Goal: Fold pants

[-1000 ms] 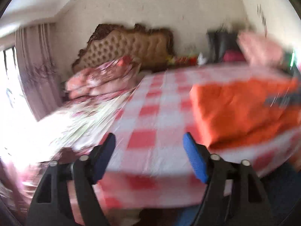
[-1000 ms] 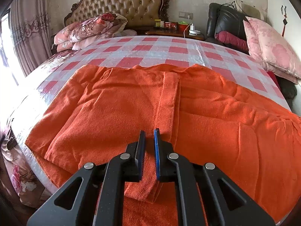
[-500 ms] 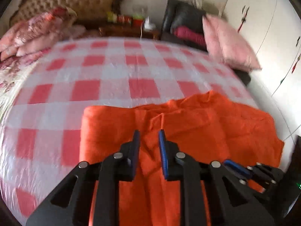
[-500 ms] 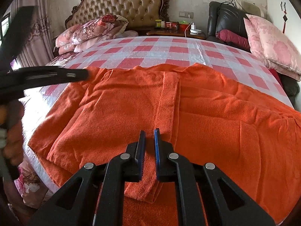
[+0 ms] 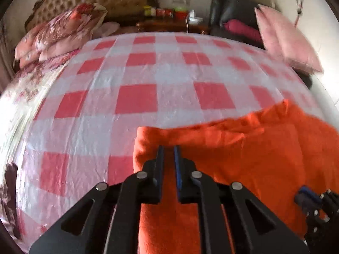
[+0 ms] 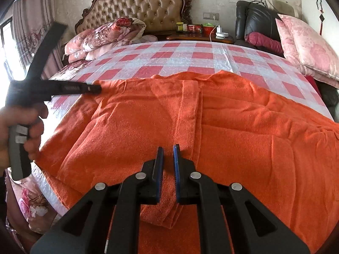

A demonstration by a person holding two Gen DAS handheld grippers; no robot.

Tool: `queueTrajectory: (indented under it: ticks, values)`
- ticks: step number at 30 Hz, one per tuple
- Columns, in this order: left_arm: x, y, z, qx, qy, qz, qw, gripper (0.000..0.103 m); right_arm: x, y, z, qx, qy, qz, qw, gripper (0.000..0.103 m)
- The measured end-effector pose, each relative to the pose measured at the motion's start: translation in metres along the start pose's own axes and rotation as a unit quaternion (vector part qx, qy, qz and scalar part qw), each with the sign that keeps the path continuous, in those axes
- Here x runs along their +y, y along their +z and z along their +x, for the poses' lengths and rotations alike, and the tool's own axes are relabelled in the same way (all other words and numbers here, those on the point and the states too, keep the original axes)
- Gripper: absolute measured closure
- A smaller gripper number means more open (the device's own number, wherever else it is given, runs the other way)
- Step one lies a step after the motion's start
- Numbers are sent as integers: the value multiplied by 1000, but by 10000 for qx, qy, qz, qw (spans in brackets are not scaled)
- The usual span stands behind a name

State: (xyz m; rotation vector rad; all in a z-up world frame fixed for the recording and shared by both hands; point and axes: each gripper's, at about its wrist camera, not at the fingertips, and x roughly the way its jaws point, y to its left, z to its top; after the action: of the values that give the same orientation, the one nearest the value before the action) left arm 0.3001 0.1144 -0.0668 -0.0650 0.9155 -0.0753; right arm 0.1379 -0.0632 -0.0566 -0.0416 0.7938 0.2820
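While right claw (image 6: pixel 168 154) stays pinching the pants (image 6: pixel 243 148), left claw (image 5: pixel 168 154) has nipped their corner.

Daylight pours in from the window (image 6: pixel 8 48) at left, overexposing that edge. The left wrist view is motion-blurred; the right is sharp. Fisheye bends both rims.

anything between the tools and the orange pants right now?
Nothing visible. The left tool is closed to a narrow gap on the pants' far left corner. The right tool pinches a folded strip near the front edge. Only bare checkered bedspread lies beyond.
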Motion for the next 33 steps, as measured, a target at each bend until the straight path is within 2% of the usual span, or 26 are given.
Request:
queueTrajectory:
  ticks: [1,3,4,5,7,9,11,13,16,18,20,22,23,30,32,33]
  values:
    - [4,2,-2,9,147,-94,9998,96,0,0,0,-7,7,1,10000,97]
    - [10,3,-15,-227,861,-192,9958,92,0,0,0,20,3,5,10000,97]
    - [12,1,-27,-433,864,-250,9950,87,0,-1,0,26,-3,10,10000,97]
    - [14,-7,-42,-596,563,-379,9959,83,-1,-2,0,22,-9,14,10000,97]
    - [12,-24,-61,-716,222,-463,9961,71,1,-1,-1,14,-28,4,10000,97]
    - [4,-52,-72,-710,-102,-411,9966,70,2,-2,-1,3,-63,-32,10000,97]
    - [-5,-82,-74,-582,-245,-324,9975,70,3,-2,-1,-16,-80,-62,9999,97]
    - [-10,-101,-67,-430,-95,-255,9987,70,3,-1,-1,-12,-106,-75,9999,97]
    - [-12,-112,-66,-532,291,-18,9982,70,4,0,-1,-8,-145,-94,9999,97]
    - [-4,-108,-68,-533,626,-246,9963,69,4,1,-1,2,-156,-99,9998,97]
    - [1,-109,-76,-626,610,-423,9953,67,5,0,0,-2,-156,-97,9998,97]
    - [3,-110,-83,-733,323,-562,9952,48,5,1,0,-14,-178,-119,9998,97]
    - [2,-111,-83,-725,133,-608,9954,45,6,1,0,-16,-197,-127,9997,97]
    - [-34,-123,-88,-826,252,-226,9960,16,7,0,1,-41,-256,-181,9995,97]
    - [-36,-125,-87,-881,262,-297,9953,6,7,0,1,-44,-254,-173,9995,97]
    - [-34,-126,-86,-898,136,-434,9949,2,7,0,1,-40,-253,-181,9995,97]
